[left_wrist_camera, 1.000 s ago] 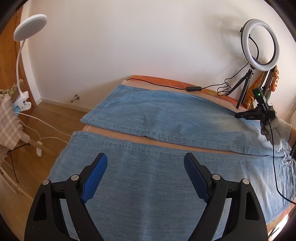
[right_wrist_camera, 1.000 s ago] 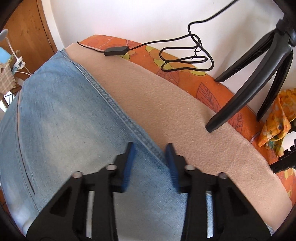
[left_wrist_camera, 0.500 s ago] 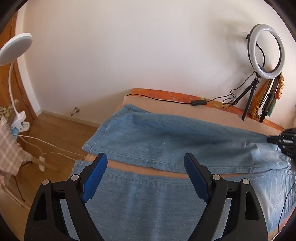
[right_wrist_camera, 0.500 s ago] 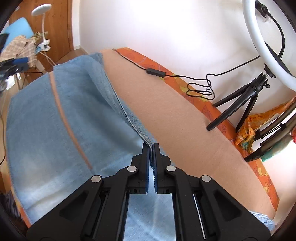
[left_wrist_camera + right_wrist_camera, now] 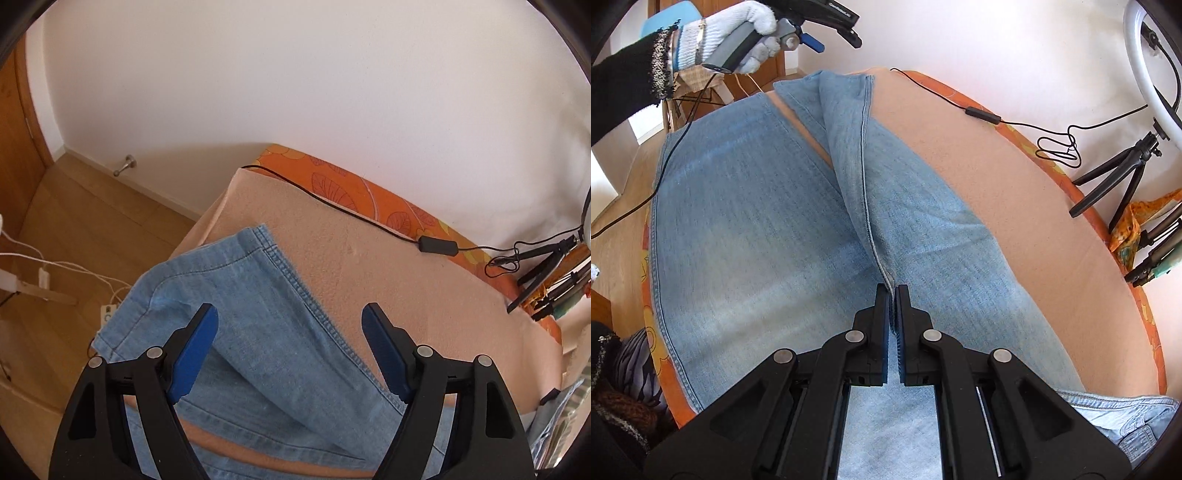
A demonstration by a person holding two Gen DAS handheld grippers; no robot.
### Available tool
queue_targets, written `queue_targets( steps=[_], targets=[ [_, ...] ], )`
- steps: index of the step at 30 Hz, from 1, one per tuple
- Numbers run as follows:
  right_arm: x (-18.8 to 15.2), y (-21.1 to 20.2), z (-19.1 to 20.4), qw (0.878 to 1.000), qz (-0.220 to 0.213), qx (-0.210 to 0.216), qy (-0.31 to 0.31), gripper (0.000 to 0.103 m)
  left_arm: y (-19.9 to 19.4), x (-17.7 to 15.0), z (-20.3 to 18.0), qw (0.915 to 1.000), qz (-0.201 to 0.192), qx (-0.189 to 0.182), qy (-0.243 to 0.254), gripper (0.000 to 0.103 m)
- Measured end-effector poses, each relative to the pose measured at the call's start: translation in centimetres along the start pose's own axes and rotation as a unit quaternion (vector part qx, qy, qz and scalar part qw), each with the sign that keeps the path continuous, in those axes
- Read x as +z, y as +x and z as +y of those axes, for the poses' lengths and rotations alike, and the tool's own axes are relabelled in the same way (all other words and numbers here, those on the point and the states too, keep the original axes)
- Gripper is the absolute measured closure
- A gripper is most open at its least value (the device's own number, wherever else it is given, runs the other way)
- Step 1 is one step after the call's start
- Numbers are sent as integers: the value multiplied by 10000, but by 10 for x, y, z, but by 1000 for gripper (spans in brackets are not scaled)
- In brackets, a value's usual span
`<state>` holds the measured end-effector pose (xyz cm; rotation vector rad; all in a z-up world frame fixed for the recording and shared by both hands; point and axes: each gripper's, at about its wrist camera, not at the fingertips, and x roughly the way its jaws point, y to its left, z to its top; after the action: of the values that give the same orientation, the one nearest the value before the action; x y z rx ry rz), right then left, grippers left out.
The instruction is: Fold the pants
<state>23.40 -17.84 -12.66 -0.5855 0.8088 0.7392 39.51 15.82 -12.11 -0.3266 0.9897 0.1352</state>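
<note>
Jeans (image 5: 757,221) lie across the bed (image 5: 1015,192); right gripper (image 5: 892,295) pinches the far leg's outer seam, left gripper (image 5: 288,350) spread empty above its hem; unsupported, the leg may sag and crease.

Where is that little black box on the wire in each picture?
Left wrist: the black box lies on the wire at the right, on the bed's orange edge.
Right wrist: the same box sits upper right, by the orange edge.
Shared landmark: the jeans.
</note>
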Motion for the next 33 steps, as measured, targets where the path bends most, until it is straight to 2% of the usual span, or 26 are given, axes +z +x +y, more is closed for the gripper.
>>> queue_targets(
  steps=[5, 11, 14, 16, 19, 20, 22, 23, 24, 29, 33],
  targets=[
    [-2, 0, 1, 10000, -34, -29, 58, 99, 49, 4, -7, 9979, 431, 386, -299, 24],
    [-3, 4, 1, 10000, -9, -4, 78, 99, 83, 6, -15, 9948, 698, 652, -359, 22],
    [-4, 7, 0, 9999, -17, 5, 114, 99, 99, 4, -13, 9916, 840, 903, -378, 22],
    [-5, 9, 0, 9999, -19, 13, 141, 99, 103, 1, -17, 9907, 682, 1163, -166, 21],
    [-6, 11, 0, 9999, -8, 7, 170, 99, 98, -5, -14, 9933, 308, 1106, -106, 22],
    [-6, 12, 0, 9999, -7, -1, 170, 99, 95, -6, -13, 9938, 181, 1091, -75, 27],
    [-7, 13, 0, 9998, 0, -5, 181, 99, 89, -11, -12, 9944, -108, 1050, 57, 52],
    [-7, 13, 0, 9998, -2, -6, 190, 99, 85, -12, -9, 9951, -204, 966, 77, 78],
    [-7, 13, 0, 9998, -2, -12, 191, 99, 82, -12, -5, 9957, -207, 907, 24, 91],
    [-7, 15, -2, 9997, -11, -77, 229, 99, 73, -12, 23, 9971, -194, 115, -730, 98],
    [-6, 13, -3, 9994, -46, -172, 292, 99, 42, -17, 33, 9953, -459, -154, -842, 99]
  ],
)
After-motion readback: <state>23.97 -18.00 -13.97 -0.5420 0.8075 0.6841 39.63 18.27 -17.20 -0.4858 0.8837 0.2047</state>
